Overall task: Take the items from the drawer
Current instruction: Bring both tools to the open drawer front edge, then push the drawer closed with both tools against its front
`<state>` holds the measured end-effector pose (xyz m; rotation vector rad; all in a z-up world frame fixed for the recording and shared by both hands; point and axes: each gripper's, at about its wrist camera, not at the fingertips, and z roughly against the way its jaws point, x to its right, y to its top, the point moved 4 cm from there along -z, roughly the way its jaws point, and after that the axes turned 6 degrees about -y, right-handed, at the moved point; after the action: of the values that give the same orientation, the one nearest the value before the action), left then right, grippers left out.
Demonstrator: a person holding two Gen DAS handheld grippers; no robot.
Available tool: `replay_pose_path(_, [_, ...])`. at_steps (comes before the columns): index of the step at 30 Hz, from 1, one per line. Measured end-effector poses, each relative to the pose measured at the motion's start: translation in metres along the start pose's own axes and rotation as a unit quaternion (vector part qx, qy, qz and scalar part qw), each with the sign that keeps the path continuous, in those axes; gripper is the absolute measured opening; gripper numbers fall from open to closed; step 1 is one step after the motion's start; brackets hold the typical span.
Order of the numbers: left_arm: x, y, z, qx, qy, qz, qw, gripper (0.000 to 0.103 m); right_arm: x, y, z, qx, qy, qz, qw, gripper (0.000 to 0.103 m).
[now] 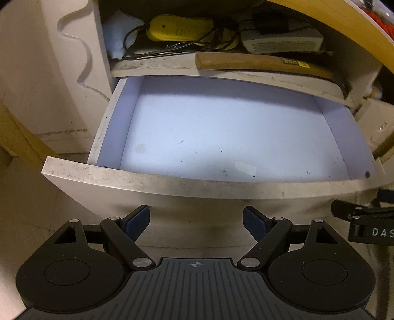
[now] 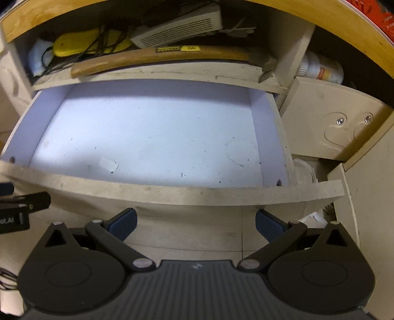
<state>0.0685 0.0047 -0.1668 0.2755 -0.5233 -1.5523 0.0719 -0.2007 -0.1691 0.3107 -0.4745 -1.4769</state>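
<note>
Open drawer (image 1: 221, 137), "DAS" on right tool (image 1: 369, 224), hammer (image 1: 258, 62) label unreadable

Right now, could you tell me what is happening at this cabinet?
A person holds two grippers in front of a pulled-out drawer. The left gripper and right gripper both hover open, below its front edge, holding nothing. The drawer floor shows only specks and a small pale scrap. On the shelf above lie a wooden-handled hammer, a yellow device with cables and a white box.

Scuffed cream cabinet (image 1: 73, 81) under a yellow wooden top (image 2: 49, 14).
</note>
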Motion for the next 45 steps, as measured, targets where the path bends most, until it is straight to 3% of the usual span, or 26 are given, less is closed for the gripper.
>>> replay_pose_path(9, [0.0, 0.006, -0.002, -0.005, -0.001, 0.014, 0.9999, 0.084, 0.002, 0.006, -0.004, 0.0, -0.004, -0.008, 1.0, 0.103])
replay_pose_path(20, [0.0, 0.026, -0.012, -0.004, 0.001, 0.015, 0.9999, 0.084, 0.006, 0.038, -0.027, 0.011, -0.003, -0.011, 1.0, 0.103])
replay_pose_path(45, [-0.013, 0.128, -0.071, 0.014, -0.006, 0.015, 0.9998, 0.085, 0.013, 0.125, -0.086, 0.037, -0.004, -0.018, 0.999, 0.103])
